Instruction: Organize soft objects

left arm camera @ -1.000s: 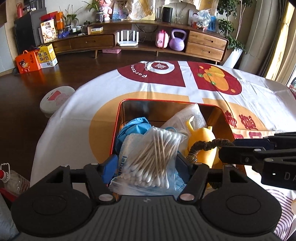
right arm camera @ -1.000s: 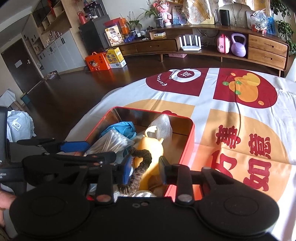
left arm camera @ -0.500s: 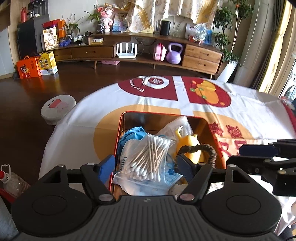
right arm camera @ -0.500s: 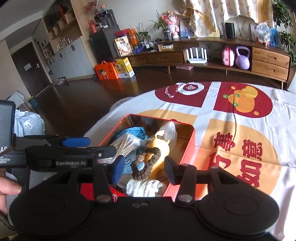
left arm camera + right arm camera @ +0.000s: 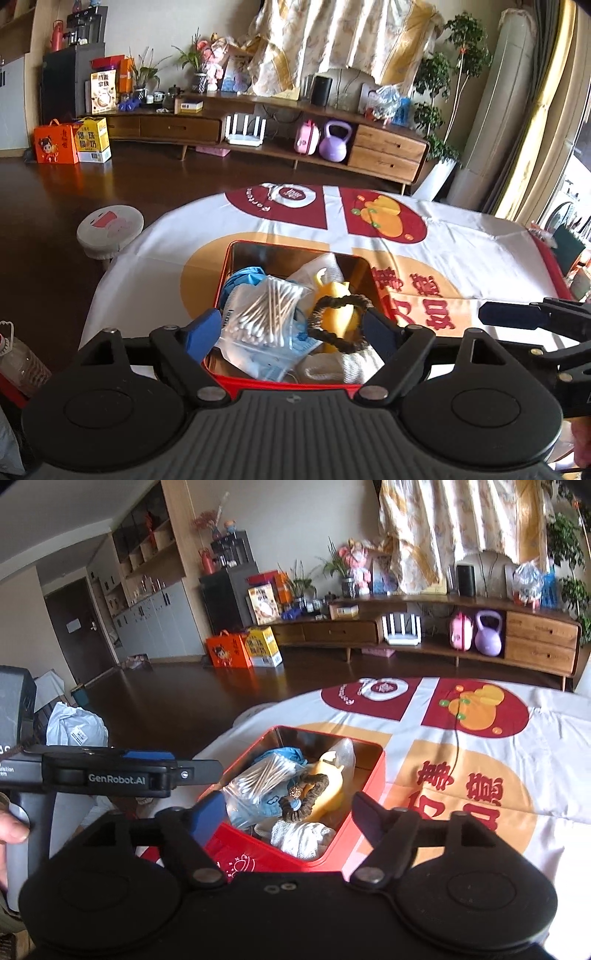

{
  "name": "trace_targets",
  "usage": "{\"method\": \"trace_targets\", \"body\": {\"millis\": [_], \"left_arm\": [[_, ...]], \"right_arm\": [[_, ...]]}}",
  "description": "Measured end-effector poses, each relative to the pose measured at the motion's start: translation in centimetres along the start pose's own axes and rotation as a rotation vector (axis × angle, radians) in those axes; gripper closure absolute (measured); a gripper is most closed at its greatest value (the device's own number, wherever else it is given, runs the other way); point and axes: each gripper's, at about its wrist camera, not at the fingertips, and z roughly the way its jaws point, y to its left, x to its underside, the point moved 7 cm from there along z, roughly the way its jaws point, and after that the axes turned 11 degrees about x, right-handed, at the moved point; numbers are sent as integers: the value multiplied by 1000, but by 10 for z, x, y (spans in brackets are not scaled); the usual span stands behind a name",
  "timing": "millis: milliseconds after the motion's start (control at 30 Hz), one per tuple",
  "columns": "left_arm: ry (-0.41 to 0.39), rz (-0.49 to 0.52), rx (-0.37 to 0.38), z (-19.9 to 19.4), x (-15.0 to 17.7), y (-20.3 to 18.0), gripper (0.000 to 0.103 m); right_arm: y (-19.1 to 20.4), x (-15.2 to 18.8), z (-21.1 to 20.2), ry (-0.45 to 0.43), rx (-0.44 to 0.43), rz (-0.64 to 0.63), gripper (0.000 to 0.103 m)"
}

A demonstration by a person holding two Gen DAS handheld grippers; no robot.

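Note:
A red tin box (image 5: 291,380) (image 5: 365,775) sits on the patterned tablecloth (image 5: 461,243). Inside lie a bag of cotton swabs (image 5: 264,314) (image 5: 266,779), a blue cloth (image 5: 242,278), a yellow soft toy (image 5: 334,315) (image 5: 328,786), a brown hair tie (image 5: 340,321) (image 5: 303,801) on top, a clear bag (image 5: 321,267) and a white knitted piece (image 5: 299,834). My left gripper (image 5: 293,328) is open and empty above the box's near edge. My right gripper (image 5: 286,814) is open and empty, raised above the box's near right corner.
The tablecloth (image 5: 480,775) stretches right and beyond the box. A round white stool (image 5: 109,230) stands on the dark floor at left. A wooden TV cabinet (image 5: 280,136) with a purple kettlebell (image 5: 334,142) lines the far wall. A white bag (image 5: 75,727) lies far left.
Both grippers opened, letting go of the cotton swab bag and the hair tie, which now rest in the box. Both grippers lifted up and back.

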Motion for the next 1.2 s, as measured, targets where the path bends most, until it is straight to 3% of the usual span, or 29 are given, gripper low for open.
{"method": "trace_targets", "body": {"millis": [267,300,700,1200], "left_arm": [[-35,16,13,-22,8,-16,5],[-37,18,13,-23,10,-18,0],[-38,98,-53,-44,28,-41,0],[-74,124,-43,-58,38,-57,0]], "right_arm": [[-10,6,-26,-77,29,19,0],[-10,7,-28,-83,32,21,0],[-7,20,-52,-124,64,14,0],[-3,28,-64,-133,63,16,0]]}}
